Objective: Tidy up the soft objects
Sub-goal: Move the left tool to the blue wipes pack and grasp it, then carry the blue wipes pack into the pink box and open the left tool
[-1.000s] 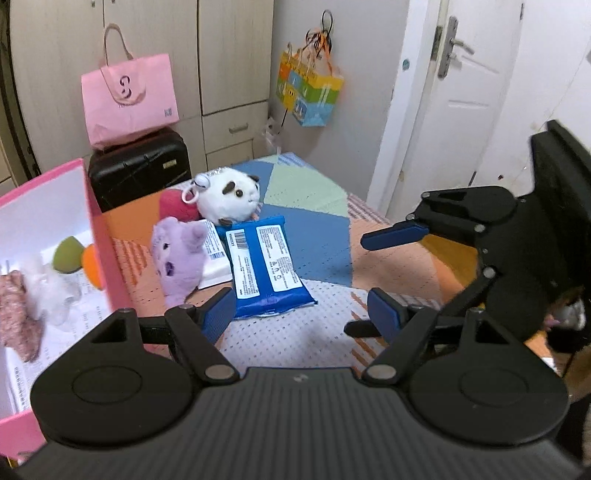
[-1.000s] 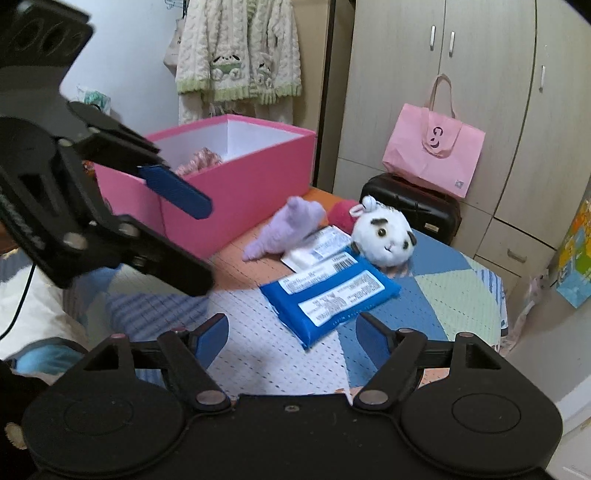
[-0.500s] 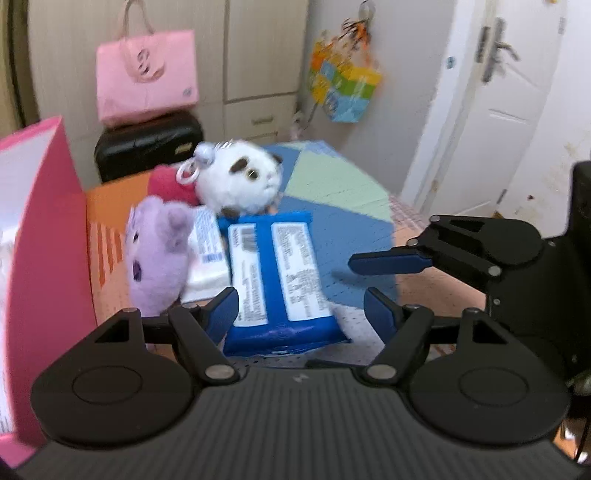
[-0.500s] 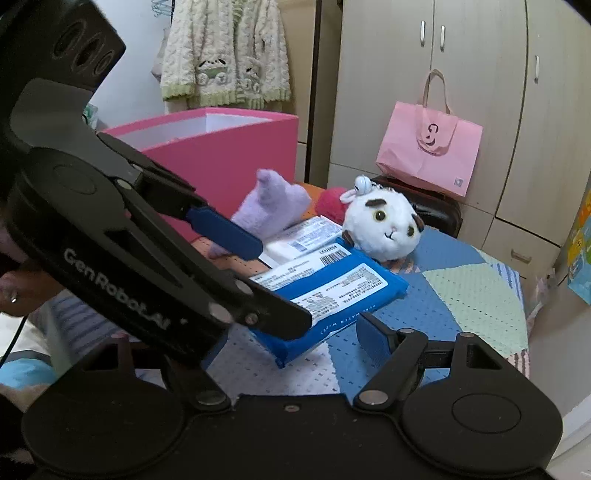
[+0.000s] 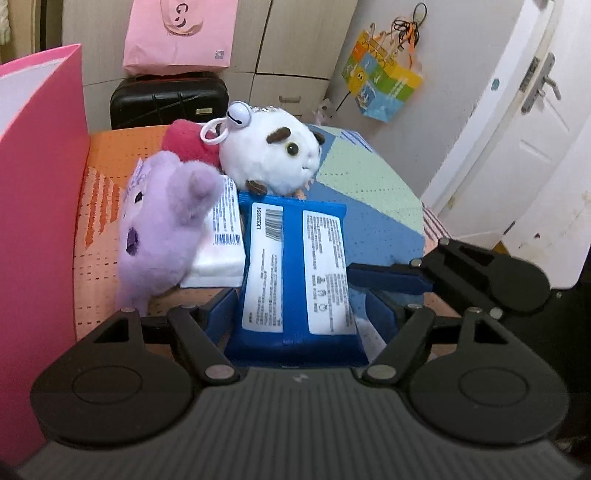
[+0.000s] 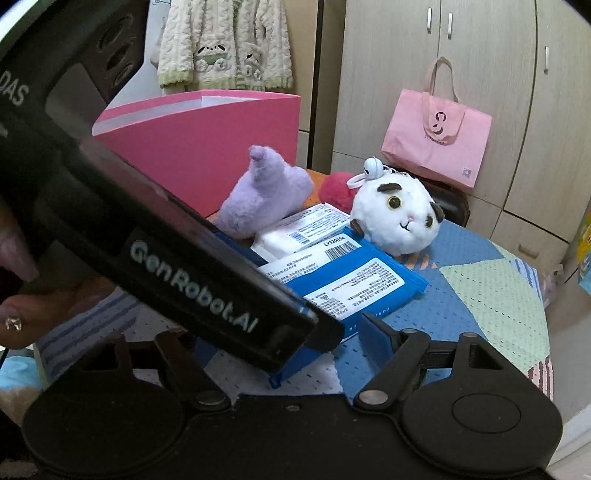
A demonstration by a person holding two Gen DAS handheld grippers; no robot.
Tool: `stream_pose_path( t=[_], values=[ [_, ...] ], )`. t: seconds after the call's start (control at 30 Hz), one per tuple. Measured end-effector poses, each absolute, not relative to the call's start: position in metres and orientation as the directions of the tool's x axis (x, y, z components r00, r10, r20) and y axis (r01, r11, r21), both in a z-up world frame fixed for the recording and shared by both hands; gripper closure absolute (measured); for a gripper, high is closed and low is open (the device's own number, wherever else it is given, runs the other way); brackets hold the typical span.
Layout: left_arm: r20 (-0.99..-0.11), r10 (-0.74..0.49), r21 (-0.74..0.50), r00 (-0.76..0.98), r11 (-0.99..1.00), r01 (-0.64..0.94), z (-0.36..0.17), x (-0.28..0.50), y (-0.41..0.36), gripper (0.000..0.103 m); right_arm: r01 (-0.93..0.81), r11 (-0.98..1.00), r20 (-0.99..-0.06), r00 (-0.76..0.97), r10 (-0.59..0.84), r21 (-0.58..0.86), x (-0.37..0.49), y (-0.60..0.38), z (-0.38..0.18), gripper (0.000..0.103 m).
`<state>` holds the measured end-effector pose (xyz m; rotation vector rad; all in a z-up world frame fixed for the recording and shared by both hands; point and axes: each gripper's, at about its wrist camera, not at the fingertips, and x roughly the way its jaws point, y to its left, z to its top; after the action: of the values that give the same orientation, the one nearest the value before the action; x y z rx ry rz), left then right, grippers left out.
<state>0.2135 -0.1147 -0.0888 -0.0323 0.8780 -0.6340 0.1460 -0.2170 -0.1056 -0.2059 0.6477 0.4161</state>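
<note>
A blue wipes pack lies on the table, its near end between the open fingers of my left gripper. It also shows in the right wrist view. A purple plush lies on a white tissue pack to its left. A white round plush and a red plush sit behind. My right gripper is open and empty at the pack's right; the left gripper's body hides part of it.
A pink box stands at the left. A colourful patchwork cloth covers the table. Behind are a black suitcase, a pink bag, cupboards and a white door.
My left gripper has moved forward and down so the blue pack now lies between its fingers. My right gripper has come closer to the pack from the right.
</note>
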Motion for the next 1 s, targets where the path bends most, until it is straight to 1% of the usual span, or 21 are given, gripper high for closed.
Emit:
stream_pose_path(
  t=[0.1, 0.2, 0.3, 0.4, 0.43, 0.6, 0.83, 1.0],
  values=[
    [-0.705, -0.525, -0.263, 0.477, 0.818, 0.511, -0.091, 0.213, -0.118, 0.027, -0.42, 0.906, -0.619, 0.723, 0.307, -0.041, 0.149, -0.217, -0.109, 0.015],
    [-0.72, -0.511, -0.255, 0.47, 0.824, 0.505, -0.091, 0.209, -0.121, 0.03, -0.404, 0.915, -0.623, 0.717, 0.313, -0.005, 0.149, -0.218, -0.11, 0.014],
    [-0.727, -0.553, -0.334, 0.406, 0.802, 0.495, -0.086, 0.208, -0.118, 0.03, -0.373, 0.928, -0.616, 0.726, 0.305, 0.02, 0.146, -0.219, -0.112, 0.018],
    [-0.737, -0.533, -0.287, 0.415, 0.803, 0.522, -0.088, 0.204, -0.124, 0.034, -0.342, 0.94, -0.596, 0.753, 0.278, 0.007, 0.137, -0.213, -0.112, 0.025],
    [-0.739, -0.526, -0.273, 0.422, 0.805, 0.526, -0.088, 0.203, -0.125, 0.037, -0.335, 0.942, -0.589, 0.761, 0.271, 0.001, 0.135, -0.212, -0.113, 0.028],
    [-0.728, -0.534, -0.275, 0.43, 0.802, 0.531, -0.087, 0.198, -0.124, 0.038, -0.305, 0.952, -0.569, 0.781, 0.258, 0.013, 0.13, -0.209, -0.113, 0.032],
    [-0.73, -0.537, -0.27, 0.424, 0.796, 0.542, -0.083, 0.186, -0.12, 0.038, -0.315, 0.948, -0.576, 0.767, 0.283, 0.047, 0.124, -0.21, -0.108, 0.033],
    [-0.737, -0.559, -0.314, 0.381, 0.782, 0.539, -0.081, 0.18, -0.113, 0.038, -0.34, 0.939, -0.602, 0.741, 0.298, 0.047, 0.116, -0.21, -0.102, 0.033]
  ],
)
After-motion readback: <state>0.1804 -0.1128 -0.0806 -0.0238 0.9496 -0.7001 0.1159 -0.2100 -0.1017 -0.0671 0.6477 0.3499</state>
